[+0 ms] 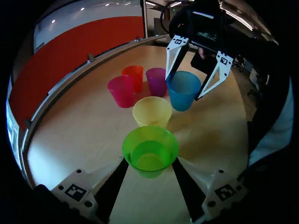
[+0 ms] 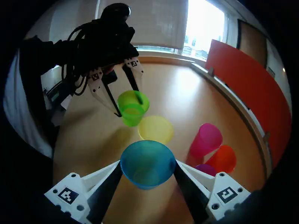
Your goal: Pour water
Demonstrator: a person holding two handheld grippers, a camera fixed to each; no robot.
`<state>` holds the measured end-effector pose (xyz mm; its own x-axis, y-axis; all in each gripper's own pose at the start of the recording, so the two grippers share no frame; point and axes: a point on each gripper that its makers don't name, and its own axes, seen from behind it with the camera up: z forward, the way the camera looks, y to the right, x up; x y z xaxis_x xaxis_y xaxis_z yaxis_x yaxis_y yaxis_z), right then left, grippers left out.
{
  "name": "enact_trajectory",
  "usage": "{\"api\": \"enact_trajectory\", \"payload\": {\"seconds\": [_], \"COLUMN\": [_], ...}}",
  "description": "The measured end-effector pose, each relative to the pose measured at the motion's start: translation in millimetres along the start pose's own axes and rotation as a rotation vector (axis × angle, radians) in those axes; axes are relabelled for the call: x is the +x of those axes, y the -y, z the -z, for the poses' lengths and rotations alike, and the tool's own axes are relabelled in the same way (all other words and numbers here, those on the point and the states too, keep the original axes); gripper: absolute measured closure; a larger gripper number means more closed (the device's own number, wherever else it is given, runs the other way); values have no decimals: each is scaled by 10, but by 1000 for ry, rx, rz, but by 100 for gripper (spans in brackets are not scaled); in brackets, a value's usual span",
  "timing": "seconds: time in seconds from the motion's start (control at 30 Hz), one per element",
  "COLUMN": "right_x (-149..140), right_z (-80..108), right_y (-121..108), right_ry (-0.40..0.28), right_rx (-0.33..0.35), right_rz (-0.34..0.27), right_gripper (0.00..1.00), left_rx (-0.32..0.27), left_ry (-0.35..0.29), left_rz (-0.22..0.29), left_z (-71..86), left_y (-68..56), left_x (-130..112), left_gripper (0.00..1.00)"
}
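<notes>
Pouring requires the source rim to sit above the receiving cup, and both cups are gripped. The left gripper (image 1: 150, 160) is closed to a medium width on the green cup (image 1: 150, 147), one finger pressing each side of the wall below the rim. A darker level inside suggests it carries water. The right gripper (image 2: 148, 164) clamps the blue cup (image 2: 148, 170) in the same way. Whether that cup holds water, or rests on the table (image 1: 74, 130), cannot be told.

In the left gripper view the green cup is nearest. The yellow cup (image 1: 152, 111) stands just beyond it. The blue cup is farther off to the right, beside the purple cup (image 1: 156, 80). The pink cup (image 1: 121, 91) and orange cup (image 1: 133, 74) stand close together at the far left.

Recommended procedure, assuming green is the source:
1. Bring the green rim over the middle of the receiving cup before tilting.
2. Hold the receiving cup upright and steady.
3. Tilt slowly about the gripper axis. The thin plastic wall may flex under the fingers, so do not tighten the grip.
4. Pass clear of the yellow cup, which stands between the two held cups and would tip easily.
5. Return the green cup upright before moving it away.
</notes>
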<state>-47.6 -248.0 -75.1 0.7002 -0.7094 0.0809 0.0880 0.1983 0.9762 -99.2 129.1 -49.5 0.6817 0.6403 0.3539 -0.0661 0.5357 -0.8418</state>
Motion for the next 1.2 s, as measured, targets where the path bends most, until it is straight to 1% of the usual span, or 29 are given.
{"api": "enact_trajectory", "payload": {"seconds": [0.57, 1.2], "right_x": [-114, -238], "right_z": [-135, -205], "right_y": [30, 58], "right_ry": [9, 20], "right_rx": [12, 15], "right_rz": [-17, -31], "right_gripper": [6, 6], "left_rx": [-5, -8], "left_ry": [-18, -32], "left_rz": [21, 38], "left_z": [-88, -142], "left_y": [12, -10], "left_x": [-28, -106], "left_gripper": [19, 19]}}
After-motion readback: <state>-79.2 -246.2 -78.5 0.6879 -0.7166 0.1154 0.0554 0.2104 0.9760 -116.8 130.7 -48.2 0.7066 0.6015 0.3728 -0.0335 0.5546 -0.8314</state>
